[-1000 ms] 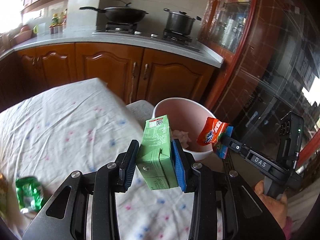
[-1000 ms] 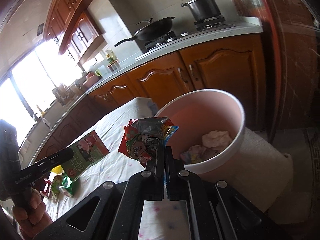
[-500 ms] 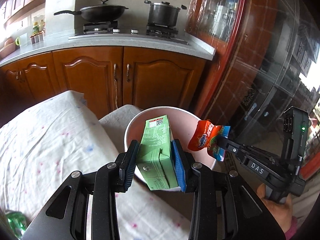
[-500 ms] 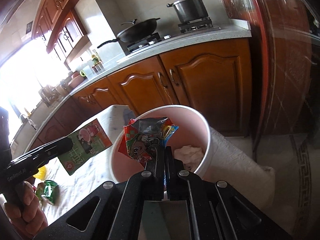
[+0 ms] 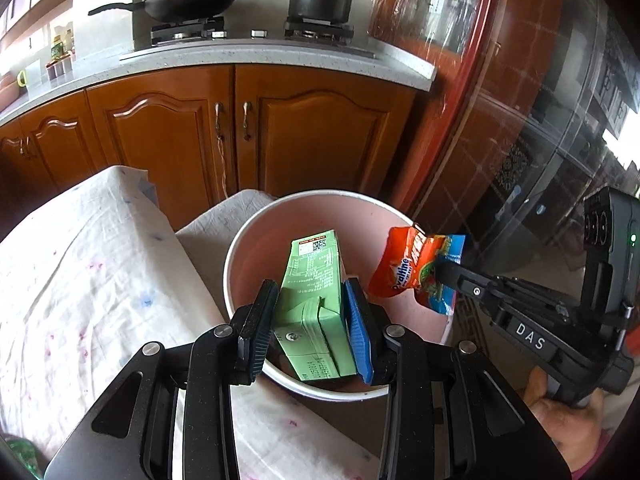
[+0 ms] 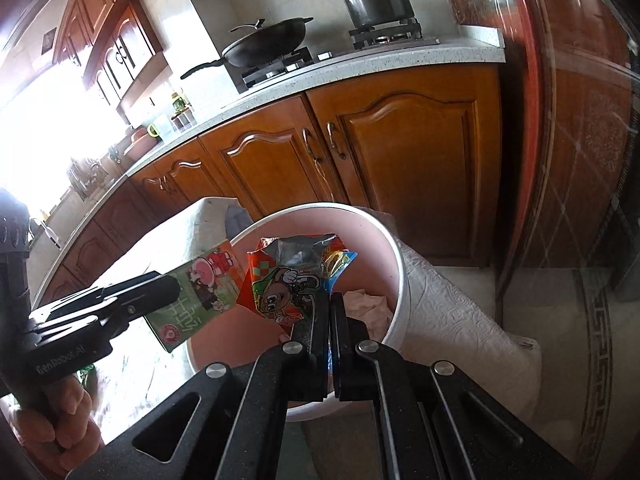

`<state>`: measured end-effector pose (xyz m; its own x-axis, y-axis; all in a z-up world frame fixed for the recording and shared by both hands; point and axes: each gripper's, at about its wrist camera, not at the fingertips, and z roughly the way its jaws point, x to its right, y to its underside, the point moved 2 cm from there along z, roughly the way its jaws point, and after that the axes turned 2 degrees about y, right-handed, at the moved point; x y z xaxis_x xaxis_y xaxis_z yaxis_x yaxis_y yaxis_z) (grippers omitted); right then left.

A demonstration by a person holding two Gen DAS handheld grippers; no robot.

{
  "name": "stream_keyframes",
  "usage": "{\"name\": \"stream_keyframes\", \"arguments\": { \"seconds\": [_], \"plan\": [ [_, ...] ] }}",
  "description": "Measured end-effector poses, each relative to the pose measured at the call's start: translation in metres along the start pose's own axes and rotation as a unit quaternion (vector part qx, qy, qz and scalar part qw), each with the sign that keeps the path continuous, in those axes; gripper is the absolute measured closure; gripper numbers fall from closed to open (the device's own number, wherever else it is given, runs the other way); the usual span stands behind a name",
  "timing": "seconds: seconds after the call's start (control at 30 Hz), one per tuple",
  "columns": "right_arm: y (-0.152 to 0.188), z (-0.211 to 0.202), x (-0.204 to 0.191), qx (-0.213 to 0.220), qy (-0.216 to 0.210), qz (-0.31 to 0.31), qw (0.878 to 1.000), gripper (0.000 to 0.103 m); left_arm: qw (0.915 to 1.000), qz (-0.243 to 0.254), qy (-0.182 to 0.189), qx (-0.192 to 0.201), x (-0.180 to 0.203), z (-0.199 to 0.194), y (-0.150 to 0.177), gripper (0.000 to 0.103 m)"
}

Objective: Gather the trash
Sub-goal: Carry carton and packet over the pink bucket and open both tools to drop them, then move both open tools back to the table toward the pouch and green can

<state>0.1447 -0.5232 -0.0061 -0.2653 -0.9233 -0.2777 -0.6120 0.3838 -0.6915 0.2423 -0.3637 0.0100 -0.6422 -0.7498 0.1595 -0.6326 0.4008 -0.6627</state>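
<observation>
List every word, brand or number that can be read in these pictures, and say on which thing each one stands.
"Ovaltine": on the orange snack wrapper held by the right claw.
"DAS": on the body of the right claw, seen from the left wrist.
"GenRobot.AI": on the body of the left claw, seen from the right wrist; faint.
Green carton: a QR code and small print, too small to read; the large characters on its front are partly hidden.
</observation>
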Motion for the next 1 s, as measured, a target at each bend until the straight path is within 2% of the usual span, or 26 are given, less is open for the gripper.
{"name": "stream_keyframes", "arguments": {
  "seconds": [0.17, 0.27, 0.3, 0.4, 0.57, 0.6, 0.67, 0.73, 0.8, 1.0],
  "plan": [
    [-0.002, 0.004, 0.000, -0.007, 0.000, 0.004, 1.000, 0.095, 1.0000, -0.006, 0.005, -0.005, -0.002, 0.002, 0.001, 0.067],
    [-0.001, 0.003, 0.002, -0.003, -0.001, 0.009, 1.000, 0.083, 0.9999, -0.011, 0.003, -0.001, -0.005, -0.001, 0.002, 0.059],
    [-0.001, 0.001, 0.003, 0.000, -0.004, 0.012, 1.000, 0.079, 0.9999, -0.012, 0.003, 0.000, -0.006, -0.002, 0.002, 0.059],
    [0.000, -0.004, 0.004, 0.008, -0.008, 0.020, 1.000, 0.076, 0.9998, -0.021, 0.002, 0.003, -0.012, -0.009, 0.007, 0.059],
    [0.004, -0.015, 0.003, 0.023, -0.023, 0.032, 0.999, 0.060, 0.9989, -0.045, 0.002, 0.013, -0.023, -0.026, 0.020, 0.057],
    [0.005, -0.019, 0.001, 0.028, -0.028, 0.034, 0.999, 0.052, 0.9988, -0.047, 0.001, 0.014, -0.024, -0.028, 0.022, 0.057],
    [0.008, -0.024, -0.003, 0.033, -0.035, 0.036, 0.998, 0.046, 0.9981, -0.059, 0.000, 0.017, -0.030, -0.037, 0.031, 0.053],
    [0.012, -0.029, -0.009, 0.041, -0.045, 0.039, 0.997, 0.030, 0.9974, -0.070, 0.006, 0.018, -0.035, -0.043, 0.038, 0.053],
    [0.015, -0.034, -0.016, 0.048, -0.056, 0.040, 0.996, 0.021, 0.9965, -0.080, 0.007, 0.020, -0.042, -0.053, 0.049, 0.053],
    [0.029, -0.042, -0.044, 0.054, -0.083, 0.027, 0.995, 0.014, 0.9944, -0.099, -0.009, 0.034, -0.059, -0.082, 0.078, 0.051]
  ]
}}
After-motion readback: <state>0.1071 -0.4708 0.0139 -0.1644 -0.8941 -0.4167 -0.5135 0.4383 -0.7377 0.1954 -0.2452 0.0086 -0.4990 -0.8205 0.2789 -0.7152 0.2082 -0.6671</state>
